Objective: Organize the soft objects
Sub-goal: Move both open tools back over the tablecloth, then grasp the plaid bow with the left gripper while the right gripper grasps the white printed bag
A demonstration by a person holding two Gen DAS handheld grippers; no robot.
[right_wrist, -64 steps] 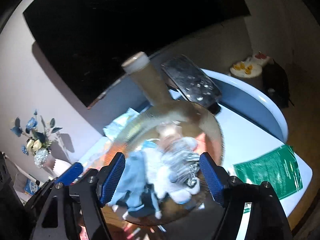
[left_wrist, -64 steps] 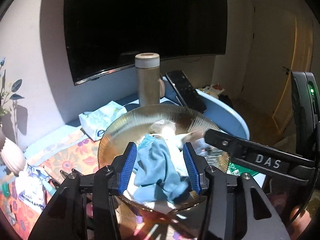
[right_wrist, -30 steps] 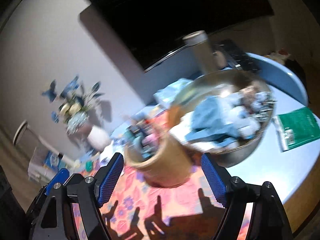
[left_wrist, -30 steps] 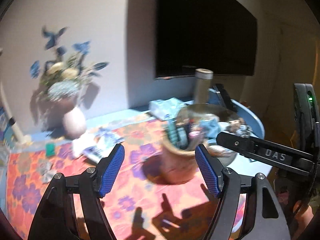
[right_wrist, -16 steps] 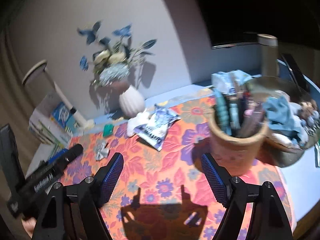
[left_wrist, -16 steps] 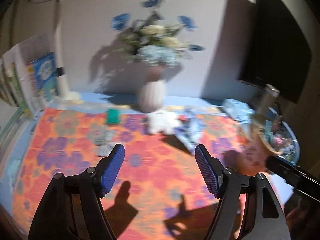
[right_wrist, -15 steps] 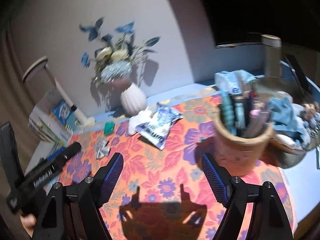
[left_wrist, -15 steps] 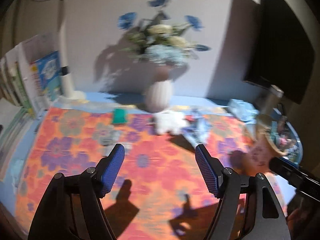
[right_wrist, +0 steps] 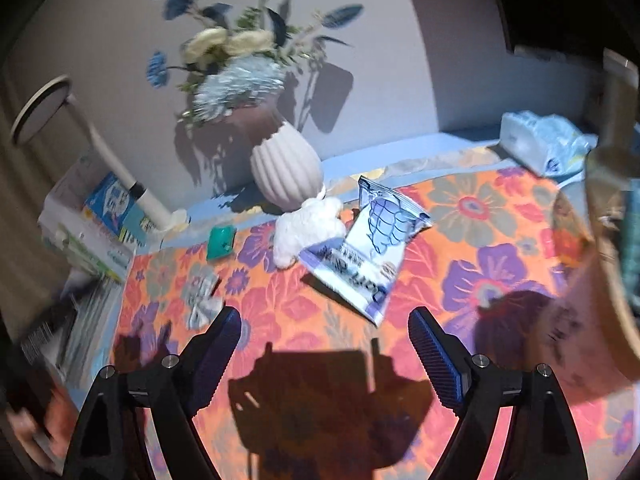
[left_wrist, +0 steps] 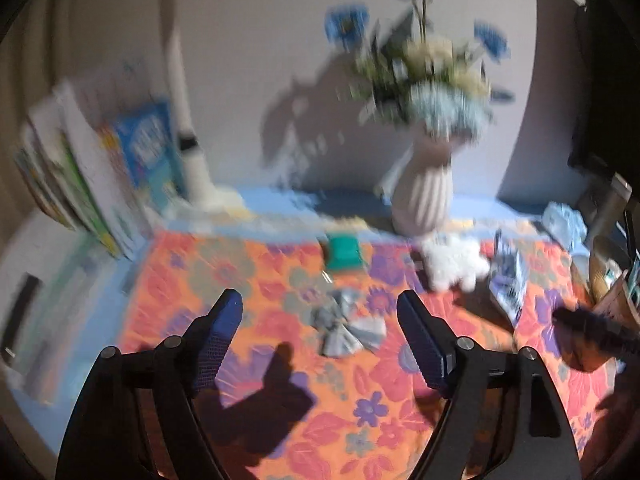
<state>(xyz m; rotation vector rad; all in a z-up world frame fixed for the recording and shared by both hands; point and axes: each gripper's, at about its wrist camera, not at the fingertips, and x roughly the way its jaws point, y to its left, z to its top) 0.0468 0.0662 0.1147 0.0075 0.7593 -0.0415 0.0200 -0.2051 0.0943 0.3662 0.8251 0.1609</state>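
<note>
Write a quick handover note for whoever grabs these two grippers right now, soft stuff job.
Left gripper: open, empty, above the floral cloth, roughly in line with the grey fabric bow.
Right gripper: open, empty, also over the cloth.
White plush sits beside the ribbed vase, touching the snack packet. A green pad lies left of the plush.
Done: nothing visibly held.
Left: the bow and plush lie loose on the cloth.

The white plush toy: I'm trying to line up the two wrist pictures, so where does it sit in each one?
Left wrist: the white plush toy lies right of centre, above the right finger, just below the ribbed vase.
Right wrist: the white plush toy lies near centre, touching the printed pouch.
Shared landmark: the ribbed vase stands directly behind the toy in both.
</note>
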